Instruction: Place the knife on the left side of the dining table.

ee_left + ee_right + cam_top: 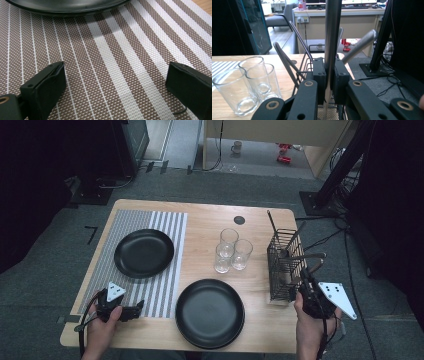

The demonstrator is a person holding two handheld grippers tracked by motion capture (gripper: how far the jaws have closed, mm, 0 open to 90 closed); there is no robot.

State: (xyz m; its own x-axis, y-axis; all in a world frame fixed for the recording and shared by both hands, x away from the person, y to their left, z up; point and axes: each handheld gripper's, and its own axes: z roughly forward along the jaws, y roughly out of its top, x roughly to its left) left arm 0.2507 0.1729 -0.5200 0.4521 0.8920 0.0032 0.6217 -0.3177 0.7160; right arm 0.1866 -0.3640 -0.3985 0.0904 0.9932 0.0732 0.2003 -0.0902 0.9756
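My right gripper (329,75) is shut on the steel handle of a utensil (333,30) that rises straight up between its pads. In the high view this right gripper (303,281) sits at the near right corner of a black wire cutlery basket (282,265), which holds several other utensils. My left gripper (136,309) rests low over the near end of a striped placemat (165,285). In its own view the left gripper (115,82) is open, with nothing but mat between the jaws. A black plate (67,6) lies just beyond them.
One black plate (144,253) lies on the placemat and a second black plate (210,312) lies at the table's near middle. Three clear glasses (232,251) stand left of the basket. A small black disc (239,220) lies near the far edge.
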